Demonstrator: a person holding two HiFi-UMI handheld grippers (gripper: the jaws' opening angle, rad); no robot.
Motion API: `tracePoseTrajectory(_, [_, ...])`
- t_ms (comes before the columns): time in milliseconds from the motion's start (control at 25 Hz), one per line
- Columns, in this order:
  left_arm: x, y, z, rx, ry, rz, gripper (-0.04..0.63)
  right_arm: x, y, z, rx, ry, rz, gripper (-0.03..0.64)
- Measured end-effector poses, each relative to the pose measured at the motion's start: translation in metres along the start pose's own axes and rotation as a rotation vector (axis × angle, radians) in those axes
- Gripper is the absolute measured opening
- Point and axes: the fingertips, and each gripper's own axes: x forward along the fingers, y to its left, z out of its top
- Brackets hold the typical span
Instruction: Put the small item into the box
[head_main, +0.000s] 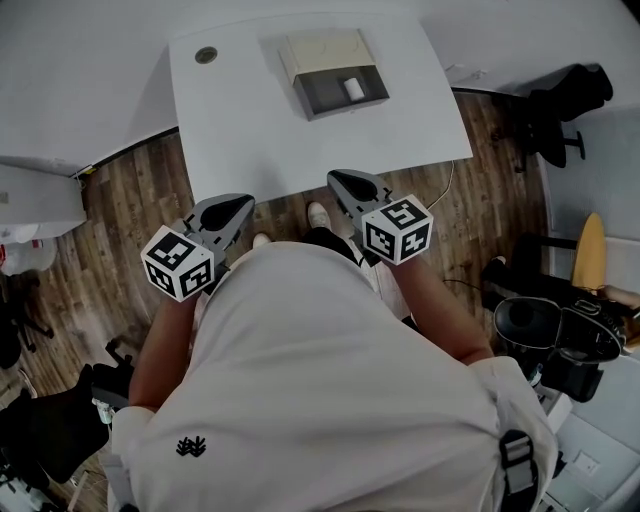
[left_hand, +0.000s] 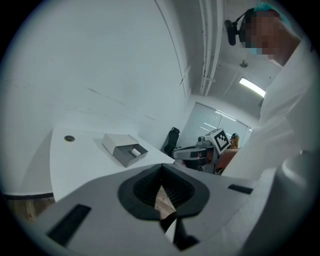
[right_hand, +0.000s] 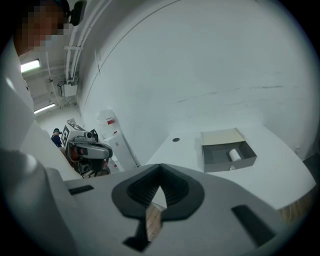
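A grey box (head_main: 330, 72) stands with its drawer pulled out at the far middle of the white table (head_main: 250, 130). A small white roll-shaped item (head_main: 354, 88) lies inside the drawer. Both grippers hang close to my body, short of the table's near edge and well away from the box. My left gripper (head_main: 238, 207) is shut with nothing in it, and so is my right gripper (head_main: 342, 181). In the left gripper view the box (left_hand: 124, 149) and item (left_hand: 135, 151) lie beyond the shut jaws (left_hand: 161, 170). In the right gripper view the box (right_hand: 227, 150) and item (right_hand: 234, 155) lie past the shut jaws (right_hand: 160, 177).
A round cable grommet (head_main: 206, 55) sits in the table's far left corner. A black office chair (head_main: 560, 110) stands to the right of the table, and a black bin (head_main: 527, 325) is on the wooden floor at my right.
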Motion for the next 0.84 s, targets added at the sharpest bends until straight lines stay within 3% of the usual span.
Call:
tracePoseTrajectory(400, [0.009, -0.004, -0.002, -0.001, 0.018, 0.0, 0.006, -0.006, -0.008, -0.004, 0.007, -0.008, 0.0, 0.006])
tracePoseTrajectory(840, [0.044, -0.004, 0.005, -0.006, 0.036, 0.024, 0.006, -0.003, -0.05, -0.007, -0.002, 0.039, 0.012, 0.006])
